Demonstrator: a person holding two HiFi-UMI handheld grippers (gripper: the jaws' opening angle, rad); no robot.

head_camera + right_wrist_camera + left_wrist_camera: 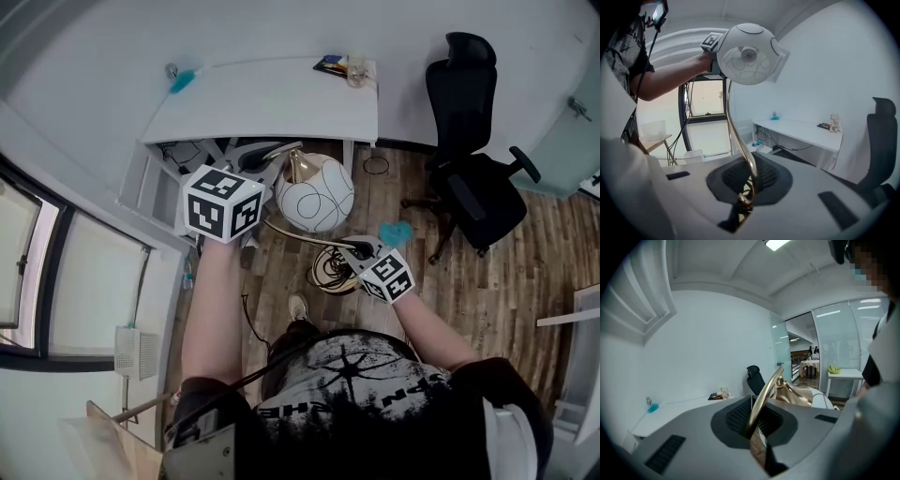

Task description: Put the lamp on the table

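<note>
I hold the lamp off the wooden floor with both grippers. Its white globe shade hangs in front of the white table, below the table's near edge in the head view. My left gripper is shut on the gold stem close to the shade. My right gripper is shut on the lower end of the same curved stem, with the globe high above it. In the head view the left gripper's marker cube sits left of the globe and the right gripper's cube below right of it.
A black office chair stands right of the table. On the tabletop lie a blue object at the left and a book with a glass at the far right. Coiled cable lies on the floor by my feet. Windows line the left wall.
</note>
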